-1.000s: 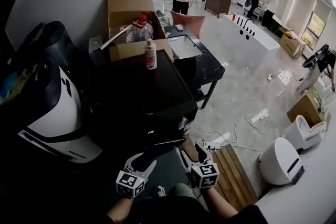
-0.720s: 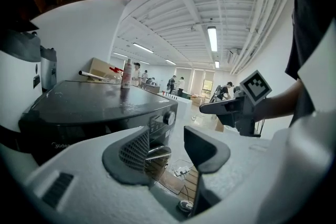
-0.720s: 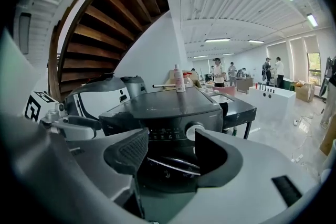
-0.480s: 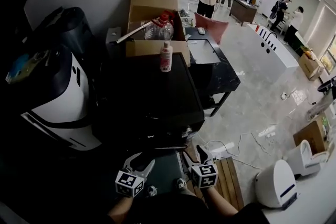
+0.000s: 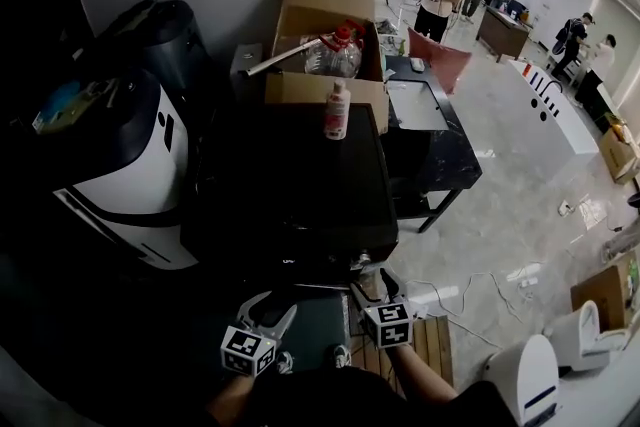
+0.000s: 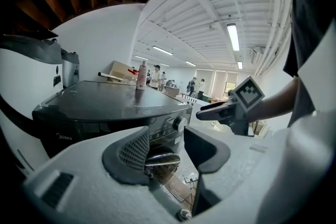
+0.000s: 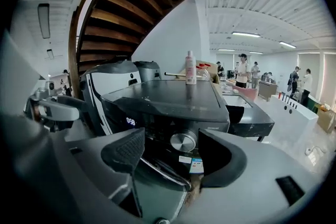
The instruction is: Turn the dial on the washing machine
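Wider than earlier, the right claw (image 7: 172,153) opens, empty, facing the dial (image 7: 183,141).

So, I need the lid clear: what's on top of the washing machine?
One bottle stands upright near its back edge. A cardboard box sits behind; its base is hidden.

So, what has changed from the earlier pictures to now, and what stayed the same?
The head camera swung left, so the washing machine and the bottle on top sit further right in the head view. The right gripper has its jaws opening in front of the dial, not touching it. Nothing was gripped or let go. The left gripper stayed open, and both stayed low before the machine.
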A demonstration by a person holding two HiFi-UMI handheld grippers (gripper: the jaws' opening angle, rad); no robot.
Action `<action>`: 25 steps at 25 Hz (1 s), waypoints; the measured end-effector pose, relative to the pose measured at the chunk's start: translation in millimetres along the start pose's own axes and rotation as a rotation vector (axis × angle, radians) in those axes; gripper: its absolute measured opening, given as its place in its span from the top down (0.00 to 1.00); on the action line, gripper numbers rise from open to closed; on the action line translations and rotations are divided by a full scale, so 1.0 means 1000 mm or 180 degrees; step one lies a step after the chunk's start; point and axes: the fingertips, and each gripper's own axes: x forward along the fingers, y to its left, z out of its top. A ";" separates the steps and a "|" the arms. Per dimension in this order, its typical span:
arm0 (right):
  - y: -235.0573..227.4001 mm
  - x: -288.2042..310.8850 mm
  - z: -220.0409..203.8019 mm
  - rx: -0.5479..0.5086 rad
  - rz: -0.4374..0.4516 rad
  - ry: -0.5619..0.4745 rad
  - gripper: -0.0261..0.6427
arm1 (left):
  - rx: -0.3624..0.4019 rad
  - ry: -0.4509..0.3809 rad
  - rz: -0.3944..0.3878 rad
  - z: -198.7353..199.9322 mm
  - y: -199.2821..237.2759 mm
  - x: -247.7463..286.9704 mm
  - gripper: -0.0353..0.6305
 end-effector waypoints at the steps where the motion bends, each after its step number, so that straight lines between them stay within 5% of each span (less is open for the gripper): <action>1: -0.002 0.005 0.000 -0.0062 0.0028 0.0026 0.51 | -0.0013 -0.0020 0.0040 0.000 0.000 0.000 0.65; 9: -0.007 0.046 -0.020 -0.0540 0.0197 0.0359 0.47 | -0.0047 -0.0013 0.0300 -0.003 0.002 -0.006 0.65; 25: -0.010 0.082 -0.050 -0.0845 0.0189 0.0625 0.44 | -0.0211 -0.0020 0.0659 -0.017 0.016 -0.036 0.65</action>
